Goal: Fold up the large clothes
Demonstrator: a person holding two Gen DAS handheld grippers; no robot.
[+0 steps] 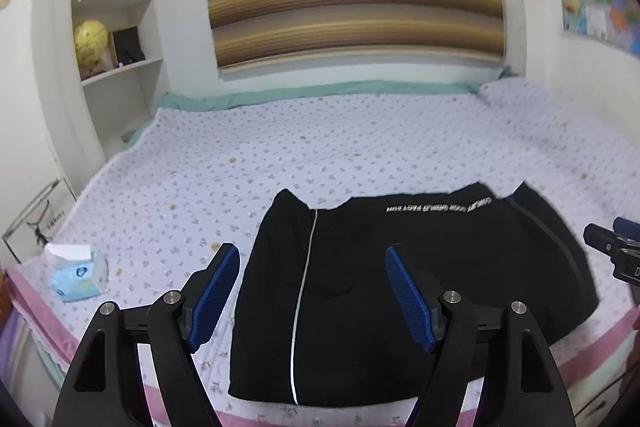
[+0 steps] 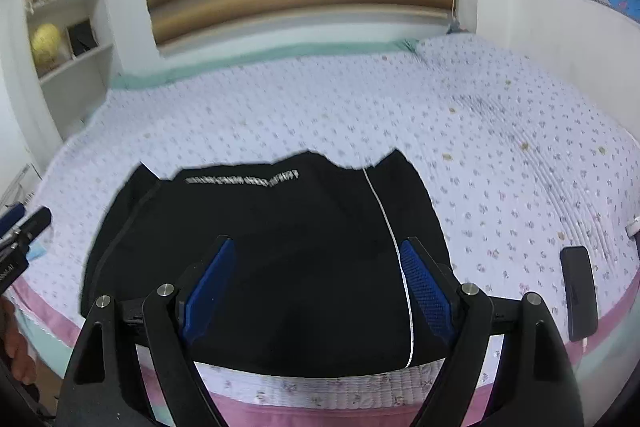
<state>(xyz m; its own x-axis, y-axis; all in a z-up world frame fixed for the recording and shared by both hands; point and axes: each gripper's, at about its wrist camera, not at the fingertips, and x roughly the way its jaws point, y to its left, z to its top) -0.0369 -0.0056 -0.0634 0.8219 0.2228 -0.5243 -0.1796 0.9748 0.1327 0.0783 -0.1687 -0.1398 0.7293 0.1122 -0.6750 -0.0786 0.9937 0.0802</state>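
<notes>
Garment (image 1: 400, 267), black, lies folded on the bed (image 1: 280, 139) at its near edge. We hold the left hand-held gripper (image 1: 313, 293) and right hand-held gripper (image 2: 318, 285) released above the garment, grasping nothing. Risk: a fingertip snagging the garment's top layer undoes the fold.

The left gripper (image 1: 313, 267) and right gripper (image 2: 318, 259) look alike: black angular linkage arms, each with a round silver screw head at its pivots, carrying flat fingers (image 1: 216, 291) faced with ribbed blue pads (image 2: 424, 287). A black crossbar joins the arms behind the pads.
</notes>
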